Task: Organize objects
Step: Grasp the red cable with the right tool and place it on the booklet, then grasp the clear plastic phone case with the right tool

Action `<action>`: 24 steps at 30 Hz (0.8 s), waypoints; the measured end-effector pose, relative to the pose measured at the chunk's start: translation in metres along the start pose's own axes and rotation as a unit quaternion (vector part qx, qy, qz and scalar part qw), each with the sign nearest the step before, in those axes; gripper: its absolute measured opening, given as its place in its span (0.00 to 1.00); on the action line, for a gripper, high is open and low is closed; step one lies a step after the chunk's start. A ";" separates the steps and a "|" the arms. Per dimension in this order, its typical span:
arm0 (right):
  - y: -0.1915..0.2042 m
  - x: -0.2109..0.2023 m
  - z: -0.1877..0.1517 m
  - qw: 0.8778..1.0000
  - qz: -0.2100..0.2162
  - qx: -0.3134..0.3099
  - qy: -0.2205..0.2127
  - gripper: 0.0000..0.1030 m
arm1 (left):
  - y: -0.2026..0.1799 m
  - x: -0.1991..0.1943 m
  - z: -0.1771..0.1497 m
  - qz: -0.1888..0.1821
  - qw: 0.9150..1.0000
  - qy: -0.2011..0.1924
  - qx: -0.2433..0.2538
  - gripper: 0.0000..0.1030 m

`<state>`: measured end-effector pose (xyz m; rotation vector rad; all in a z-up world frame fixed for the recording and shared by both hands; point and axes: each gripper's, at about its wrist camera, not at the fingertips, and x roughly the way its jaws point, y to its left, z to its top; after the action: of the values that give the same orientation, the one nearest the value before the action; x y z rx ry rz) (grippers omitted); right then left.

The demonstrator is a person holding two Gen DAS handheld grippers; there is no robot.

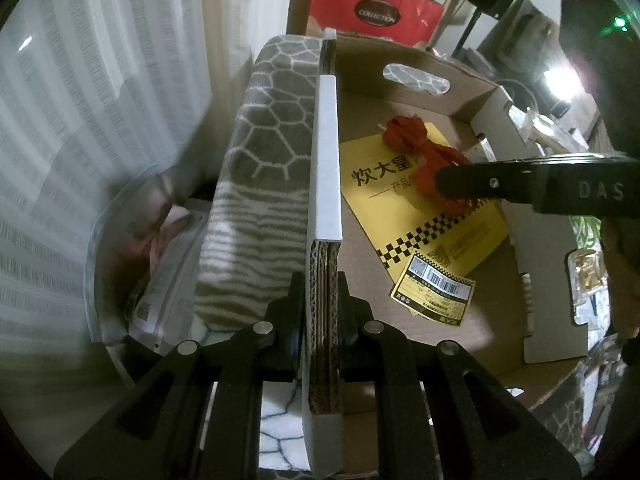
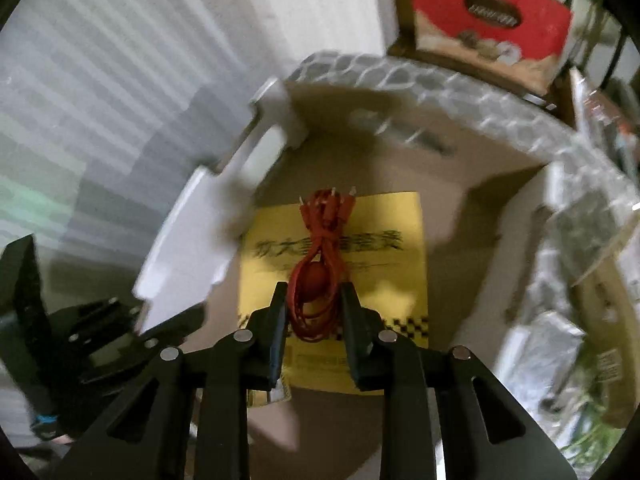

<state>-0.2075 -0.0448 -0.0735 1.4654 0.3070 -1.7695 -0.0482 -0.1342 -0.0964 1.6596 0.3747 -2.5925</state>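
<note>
An open cardboard box (image 1: 460,332) holds a yellow booklet (image 1: 460,232) flat on its floor. My left gripper (image 1: 320,282) is shut on the box's left wall (image 1: 326,152), one finger inside and one outside. A red bundled cord (image 1: 404,132) lies partly over the booklet, its far end under my right gripper (image 1: 442,186), which reaches in from the right. In the right wrist view the right gripper (image 2: 314,294) is shut on the red cord (image 2: 320,240), which hangs between its fingers above the yellow booklet (image 2: 400,280). The left gripper (image 2: 120,320) shows at the lower left on the white wall (image 2: 188,240).
A grey and white patterned blanket (image 1: 272,128) lies against the box's outer left side. A small yellow barcode tag (image 1: 436,292) lies on the box floor. A red carton (image 1: 376,12) stands behind the box. Packets sit in a clear bin (image 1: 160,264) at left. Bubble wrap (image 2: 440,76) lines the far rim.
</note>
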 end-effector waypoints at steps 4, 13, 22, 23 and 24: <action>-0.002 -0.015 0.000 1.000 -0.007 0.008 -0.029 0.27 | 0.000 -0.001 0.000 0.002 1.000 0.000 0.001 0.11; -0.016 -0.064 -0.013 0.998 0.007 0.022 -0.066 0.36 | -0.002 -0.001 0.001 0.001 1.000 0.000 -0.003 0.11; -0.033 -0.120 -0.062 0.994 -0.009 0.026 -0.107 0.52 | -0.003 0.000 0.003 0.004 1.000 0.003 -0.008 0.11; -0.036 -0.126 -0.067 0.993 -0.015 0.028 -0.112 0.54 | -0.002 0.000 0.003 0.003 1.000 0.003 -0.008 0.11; -0.040 -0.132 -0.073 0.992 -0.022 0.030 -0.117 0.56 | -0.001 0.000 0.003 0.001 1.000 0.003 -0.009 0.11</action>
<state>-0.1820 0.0826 0.0127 1.2843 0.1663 -1.9792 -0.0514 -0.1341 -0.0949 1.6615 0.3942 -2.5748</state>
